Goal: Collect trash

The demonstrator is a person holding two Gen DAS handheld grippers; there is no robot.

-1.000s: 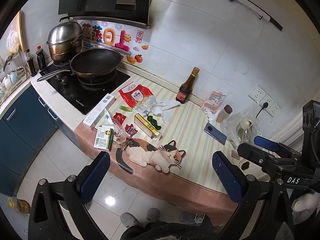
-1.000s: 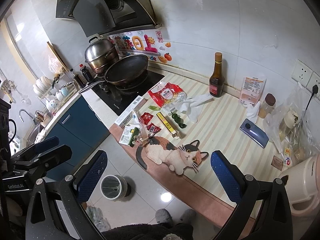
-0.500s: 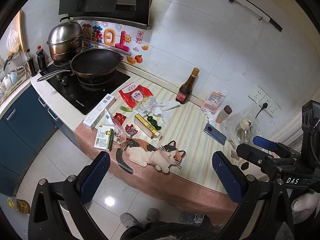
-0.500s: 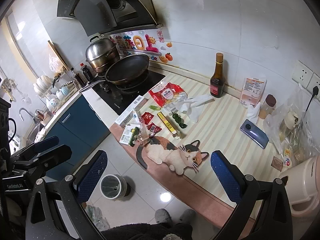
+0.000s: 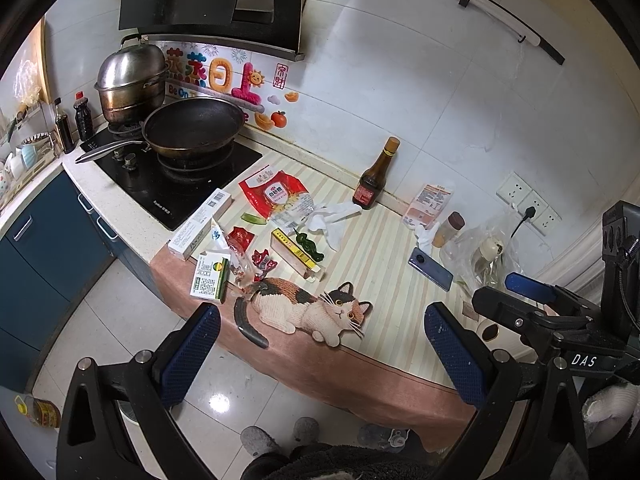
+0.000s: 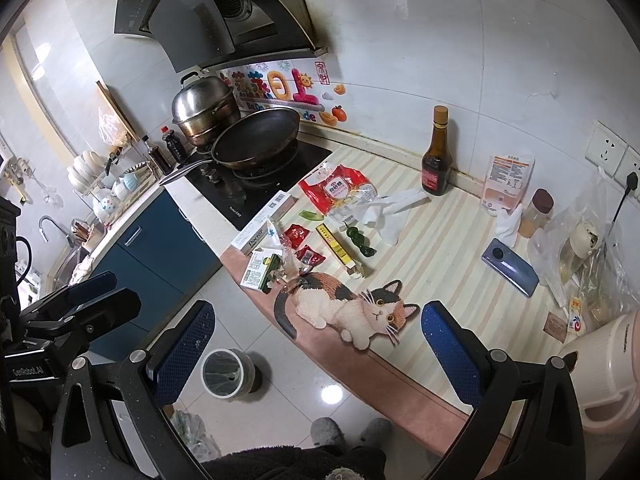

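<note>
Along the desk's (image 6: 400, 368) near left edge lie the wrappers (image 6: 306, 256) and small boxes (image 6: 262, 270), the bin (image 6: 226, 374) on the floor below. Left gripper (image 5: 320, 354) and right gripper (image 6: 318, 354) hover wide open, empty. Thin foil could slip a pinch; the phone (image 6: 510, 266) isn't trash.
</note>
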